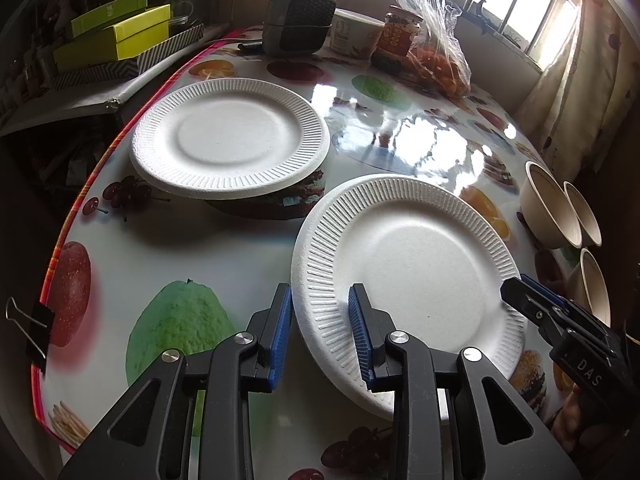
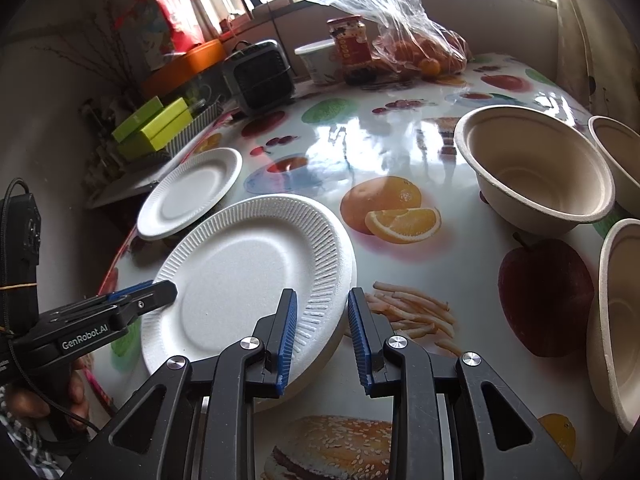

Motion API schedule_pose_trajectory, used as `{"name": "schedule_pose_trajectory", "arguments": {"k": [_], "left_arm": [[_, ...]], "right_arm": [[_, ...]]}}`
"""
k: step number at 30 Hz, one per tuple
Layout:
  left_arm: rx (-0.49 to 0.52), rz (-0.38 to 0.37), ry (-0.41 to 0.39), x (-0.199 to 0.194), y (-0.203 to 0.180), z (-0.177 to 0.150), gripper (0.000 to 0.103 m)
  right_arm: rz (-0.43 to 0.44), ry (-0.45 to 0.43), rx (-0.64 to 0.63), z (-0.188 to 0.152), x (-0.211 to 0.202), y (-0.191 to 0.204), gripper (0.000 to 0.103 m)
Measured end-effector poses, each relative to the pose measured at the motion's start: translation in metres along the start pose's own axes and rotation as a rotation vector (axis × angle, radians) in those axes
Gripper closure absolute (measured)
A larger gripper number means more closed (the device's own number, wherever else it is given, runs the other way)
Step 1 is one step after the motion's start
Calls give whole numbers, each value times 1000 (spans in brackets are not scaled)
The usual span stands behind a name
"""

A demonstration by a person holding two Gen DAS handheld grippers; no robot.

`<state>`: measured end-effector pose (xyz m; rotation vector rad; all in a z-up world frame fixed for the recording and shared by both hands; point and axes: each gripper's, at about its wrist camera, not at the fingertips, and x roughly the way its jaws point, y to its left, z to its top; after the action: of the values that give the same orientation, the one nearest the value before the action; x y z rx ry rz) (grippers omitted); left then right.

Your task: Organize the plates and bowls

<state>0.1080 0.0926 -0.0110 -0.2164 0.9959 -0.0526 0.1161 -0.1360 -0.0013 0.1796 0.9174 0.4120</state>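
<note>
Our left tongs [image 1: 320, 292] stand a little apart and pinch nothing. One blue pad hangs just outside the rim of the near plate [image 1: 408, 264] and the other over its ribbed border. Our right tongs [image 2: 322, 296] are set the same way on the opposite side of that plate, one pad over the border and one over bare worktop [image 2: 360, 140], gripping nothing either.

The plate lies flat at the near edge of the worktop, between the two tongs. It looks like moulded pulp, so we judge it very light, fairly stiff, matt rather than slippery, and easy to dent but not to shatter. The ribbed rim is the place to take hold, with one pad under the lip and one on top (the glossy cloth under it may let it slide first).

We count plates in two places, this one and the far plate [image 1: 228, 136] towards the left edge. A second rim shows under the near one, so it is probably a stack of two. There are three bowls on the right: one [image 2: 536, 168] upright, another [image 2: 620, 152] behind it, and a third [image 2: 620, 320] nearer us at the frame's edge.
</note>
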Motion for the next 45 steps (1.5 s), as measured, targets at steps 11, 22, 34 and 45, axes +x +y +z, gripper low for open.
{"name": "schedule_pose_trajectory", "arguments": {"k": [11, 22, 34, 45], "left_arm": [[-3, -5, -3, -2, 0, 1, 72], [-31, -6, -34, -15, 11, 10, 67], [-88, 48, -110, -45, 49, 44, 67], [-168, 97, -159, -59, 98, 74, 67]], "right_arm": [[-13, -11, 1, 2, -3, -1, 67], [-11, -35, -20, 16, -10, 11, 65], [40, -70, -117, 63, -14, 50, 62], [109, -36, -182, 105, 13, 98, 59]]}}
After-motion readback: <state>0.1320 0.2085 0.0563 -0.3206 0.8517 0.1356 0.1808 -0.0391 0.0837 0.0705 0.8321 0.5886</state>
